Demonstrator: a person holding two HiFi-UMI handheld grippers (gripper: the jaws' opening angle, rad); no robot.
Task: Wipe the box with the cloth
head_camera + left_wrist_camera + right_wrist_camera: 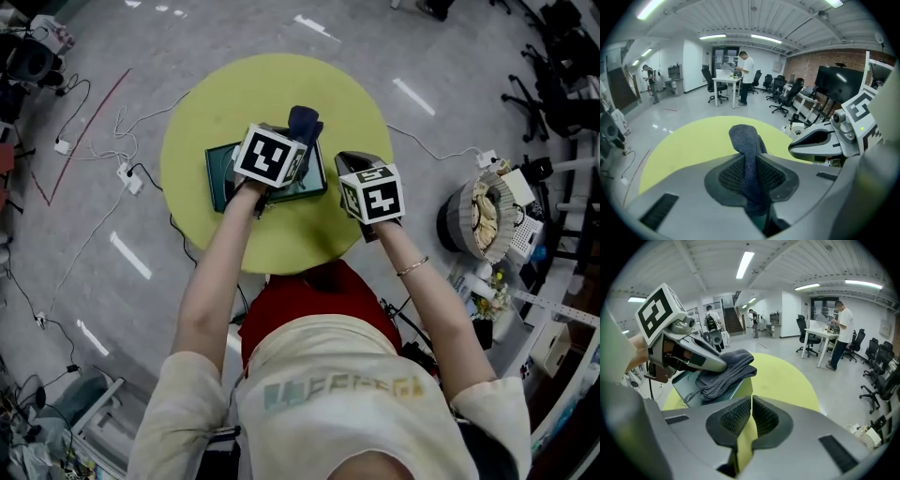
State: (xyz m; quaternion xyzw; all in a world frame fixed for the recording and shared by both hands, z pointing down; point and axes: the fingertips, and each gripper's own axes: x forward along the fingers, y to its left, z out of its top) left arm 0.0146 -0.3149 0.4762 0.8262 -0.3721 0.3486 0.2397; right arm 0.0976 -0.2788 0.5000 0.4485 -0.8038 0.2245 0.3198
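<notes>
While the left tongs (750, 174) were pinching the dark grey cloth (745, 140) between their pads, the wiping step looked to be at its very start. The cloth's bunched end stuck out past the tips and, in the right gripper view, seemed to lie against the far right corner of the dark green box (223, 172), though real contact could not be confirmed. The right tongs (750, 414) were pressed together on nothing, hovering just right of the box. The box lay flat with the round yellow-green desk (281, 84) spreading out on every side of it. The next move probably called for lowering the cloth onto the lid and drawing it toward the box's left end with light pressure. The free tongs could perhaps brace the box's right edge against sliding. Pale block print across the person's shirt (337, 394) was too smeared to read. The marker cubes (270, 155) carried only black-and-white squares, and nothing legible showed on the box.
</notes>
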